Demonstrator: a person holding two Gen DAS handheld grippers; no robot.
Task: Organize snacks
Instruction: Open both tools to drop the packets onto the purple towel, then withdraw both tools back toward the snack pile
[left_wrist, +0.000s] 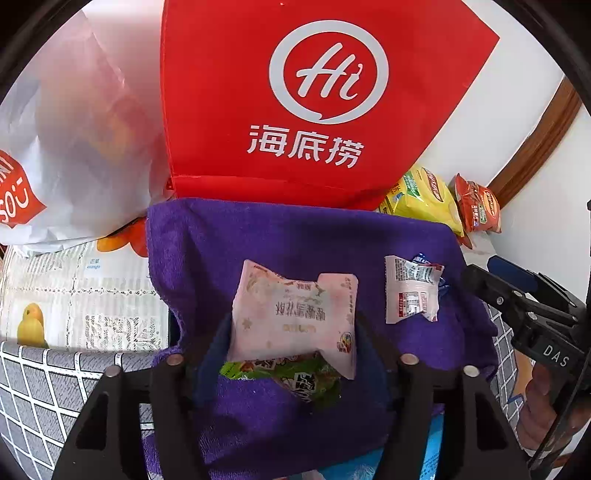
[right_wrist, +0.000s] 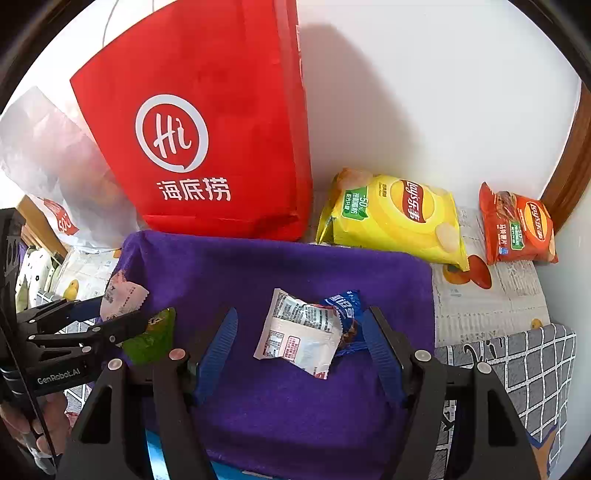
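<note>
A purple towel (left_wrist: 295, 236) (right_wrist: 277, 258) covers the table's middle. My left gripper (left_wrist: 291, 332) is open around a pink snack packet (left_wrist: 295, 314) that lies over a green packet (left_wrist: 295, 376). In the right wrist view the pink packet (right_wrist: 122, 299) and the green packet (right_wrist: 155, 336) sit between the left fingers (right_wrist: 122, 326). My right gripper (right_wrist: 299, 328) is open around a white packet (right_wrist: 299, 332) with a blue wrapper (right_wrist: 345, 304) beside it. The white packet also shows in the left wrist view (left_wrist: 410, 291).
A red Haidilao bag (left_wrist: 303, 96) (right_wrist: 207, 147) stands behind the towel against the wall. A white plastic bag (left_wrist: 66, 147) lies at the left. A yellow Lay's bag (right_wrist: 395, 218) and an orange Lay's bag (right_wrist: 517, 229) lie at the back right.
</note>
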